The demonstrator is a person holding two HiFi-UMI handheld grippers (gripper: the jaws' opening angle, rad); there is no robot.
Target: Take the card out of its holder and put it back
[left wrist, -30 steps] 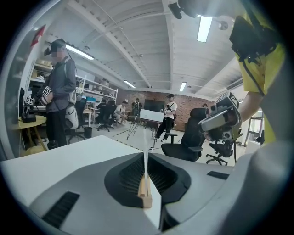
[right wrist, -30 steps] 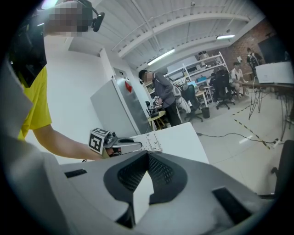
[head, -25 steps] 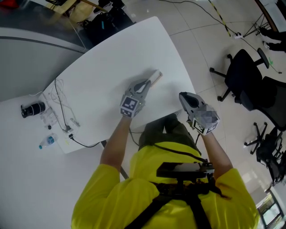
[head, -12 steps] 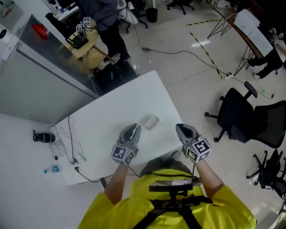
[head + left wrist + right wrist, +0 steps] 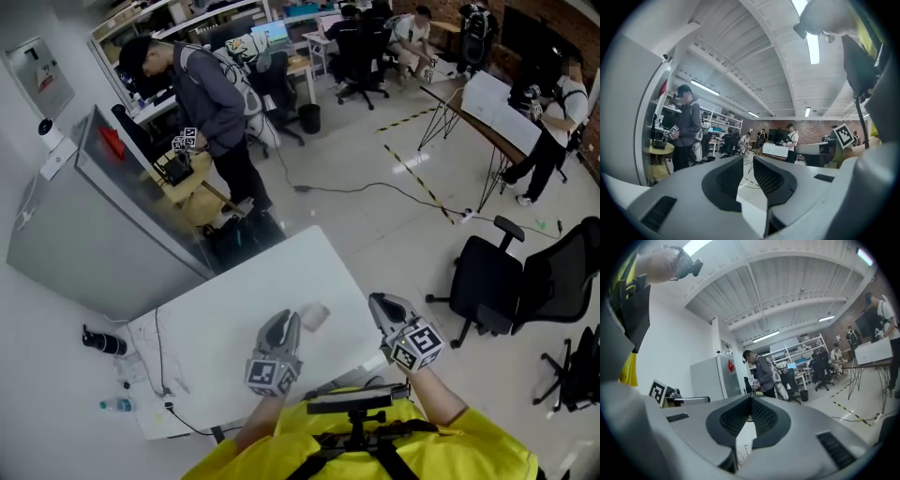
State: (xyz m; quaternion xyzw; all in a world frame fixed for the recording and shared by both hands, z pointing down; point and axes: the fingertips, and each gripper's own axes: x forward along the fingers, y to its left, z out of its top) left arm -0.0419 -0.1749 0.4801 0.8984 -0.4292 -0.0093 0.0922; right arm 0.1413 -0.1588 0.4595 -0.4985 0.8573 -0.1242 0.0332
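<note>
The card holder [image 5: 314, 316], a small pale sleeve, lies flat on the white table [image 5: 216, 347] near its right edge. My left gripper [image 5: 286, 319] hovers just left of the holder and clear of it. In the left gripper view the left gripper [image 5: 747, 161] points level across the room; its jaws have just been opening and stand apart with nothing between them. My right gripper [image 5: 377, 302] is held off the table's right edge. In the right gripper view the right gripper [image 5: 751, 401] has its pads meeting at the tips, empty. I cannot make out the card itself.
A person in a dark jacket [image 5: 211, 94] stands by a grey cabinet [image 5: 94, 234] beyond the table. Black office chairs [image 5: 487, 281] stand to the right. A cable [image 5: 159, 356], a dark cylinder [image 5: 101, 341] and a small bottle [image 5: 117, 405] lie on the table's left part.
Both grippers have risen from the table and now point level. The left gripper has come off the card holder, which stays on the table. The head view has tilted up to the room.
</note>
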